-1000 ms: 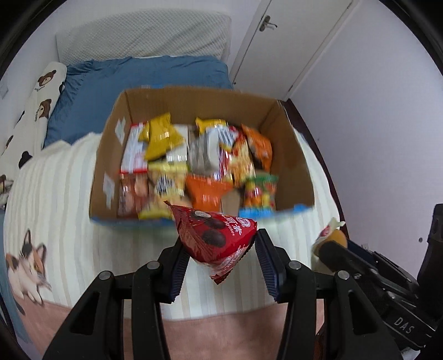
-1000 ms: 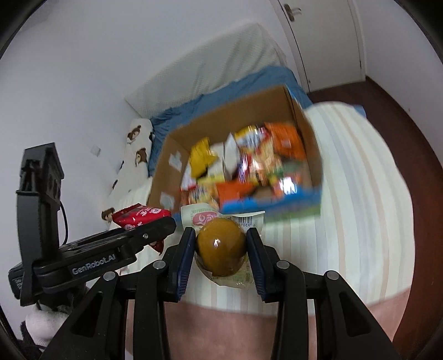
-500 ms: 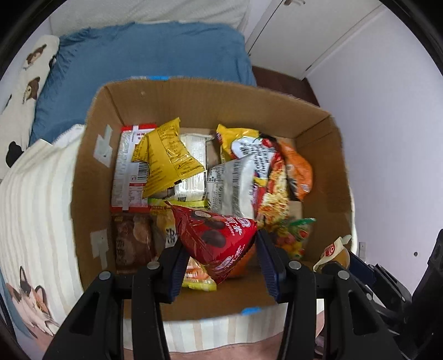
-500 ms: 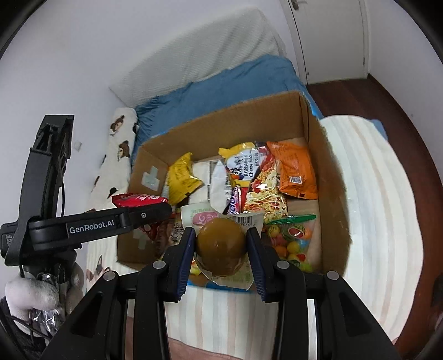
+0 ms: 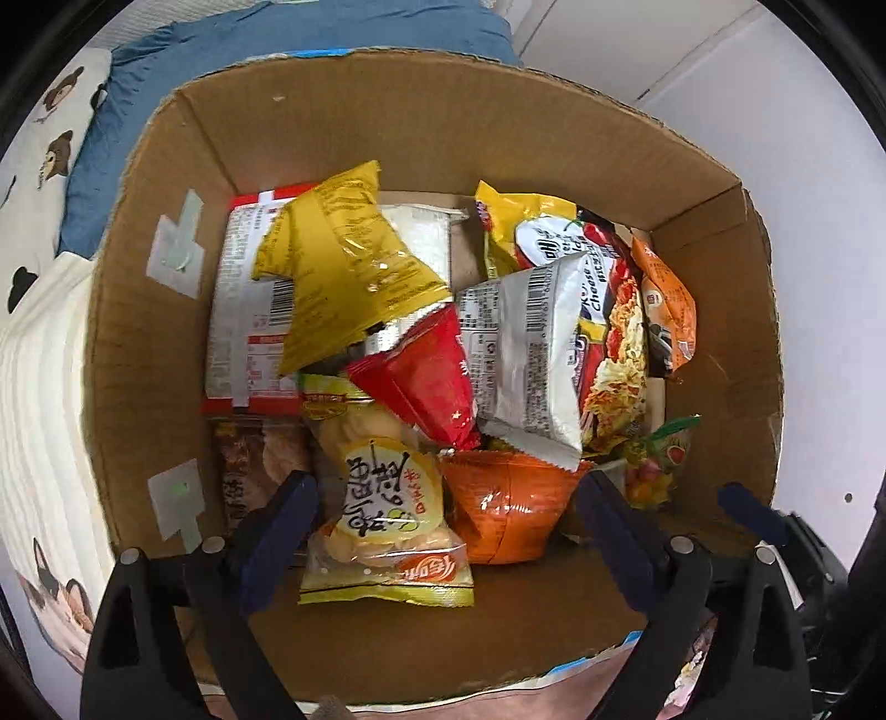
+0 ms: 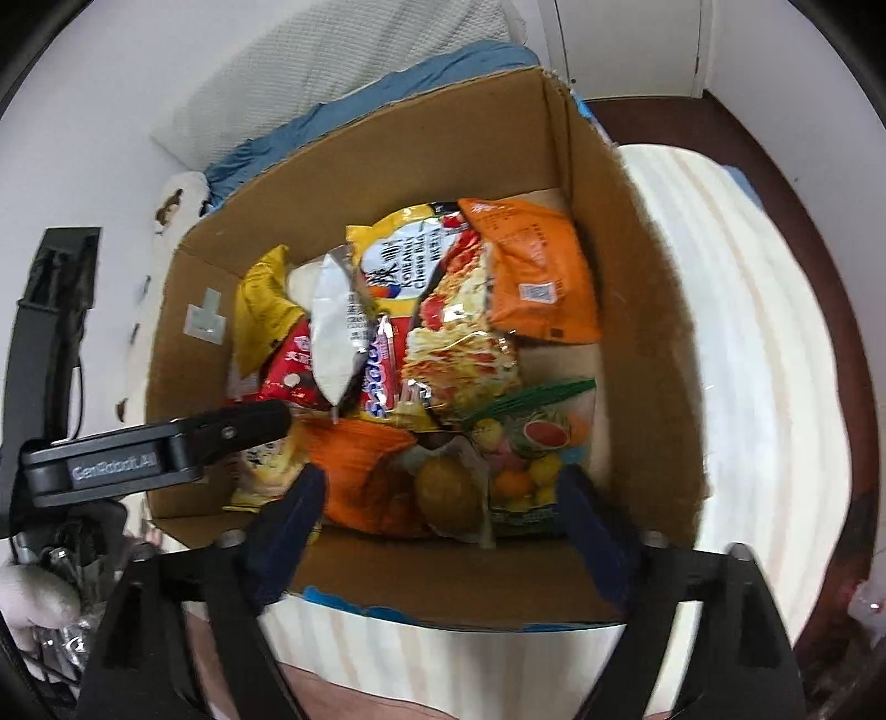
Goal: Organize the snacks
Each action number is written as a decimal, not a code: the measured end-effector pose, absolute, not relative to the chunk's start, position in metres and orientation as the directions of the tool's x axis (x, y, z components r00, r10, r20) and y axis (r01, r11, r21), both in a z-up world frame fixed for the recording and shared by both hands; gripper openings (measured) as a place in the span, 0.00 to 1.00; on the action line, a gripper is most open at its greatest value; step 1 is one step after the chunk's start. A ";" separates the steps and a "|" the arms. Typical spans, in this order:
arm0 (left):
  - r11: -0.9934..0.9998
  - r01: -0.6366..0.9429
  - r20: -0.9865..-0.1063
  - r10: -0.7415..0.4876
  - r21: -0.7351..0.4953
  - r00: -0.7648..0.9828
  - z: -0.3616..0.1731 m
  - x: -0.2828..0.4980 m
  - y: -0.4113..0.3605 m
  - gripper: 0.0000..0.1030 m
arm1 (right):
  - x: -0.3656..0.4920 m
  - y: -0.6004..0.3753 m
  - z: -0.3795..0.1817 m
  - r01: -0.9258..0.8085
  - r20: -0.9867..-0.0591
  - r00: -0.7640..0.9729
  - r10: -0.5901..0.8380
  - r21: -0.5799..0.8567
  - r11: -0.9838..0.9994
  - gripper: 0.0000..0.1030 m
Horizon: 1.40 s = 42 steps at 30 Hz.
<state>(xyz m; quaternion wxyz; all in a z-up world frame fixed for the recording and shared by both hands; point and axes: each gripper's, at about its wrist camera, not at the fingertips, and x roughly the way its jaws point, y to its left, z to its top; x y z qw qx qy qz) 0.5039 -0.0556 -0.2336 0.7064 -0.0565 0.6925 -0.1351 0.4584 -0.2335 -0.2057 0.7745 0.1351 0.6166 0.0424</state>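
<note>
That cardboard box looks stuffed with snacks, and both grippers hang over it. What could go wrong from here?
The red packet lies loosely on a leaning heap, so it may slide down between the other bags. The brown ball snack sits close to the cardboard box's near wall beneath the opening right gripper; the fingers could snag its wrapper or the orange bag.

A brown cardboard box (image 5: 155, 310) held yellow (image 5: 343, 266), red (image 5: 426, 376), silver (image 5: 526, 354) and orange packets (image 5: 504, 504); beyond lay a blue blanket (image 5: 310, 27).
</note>
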 end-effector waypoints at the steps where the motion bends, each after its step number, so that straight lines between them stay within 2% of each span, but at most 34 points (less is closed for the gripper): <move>1: 0.958 0.115 -0.963 -0.268 -0.264 0.014 -0.232 0.502 -0.055 0.94 | 0.459 -0.232 -0.204 0.097 -0.952 0.232 0.201 0.229 0.969 0.94; 11: 0.979 0.129 -0.978 -0.172 -0.156 0.118 -0.208 0.466 -0.041 0.94 | 0.456 -0.230 -0.197 0.099 -0.966 0.236 0.109 0.136 0.986 0.97; 21: 0.984 0.110 -0.970 -0.157 -0.138 0.187 -0.183 0.443 -0.033 0.94 | 0.441 -0.232 -0.180 0.099 -0.956 0.274 0.105 0.136 0.986 0.97; 28: 0.987 0.098 -0.938 -0.154 -0.130 0.309 -0.142 0.418 -0.025 0.94 | 0.407 -0.224 -0.139 0.060 -0.920 0.379 0.101 0.134 0.989 0.97; 42: 0.991 0.106 -0.842 -0.126 -0.082 0.525 -0.070 0.312 -0.017 0.94 | 0.291 -0.217 -0.050 0.012 -0.811 0.577 0.091 0.120 0.993 0.99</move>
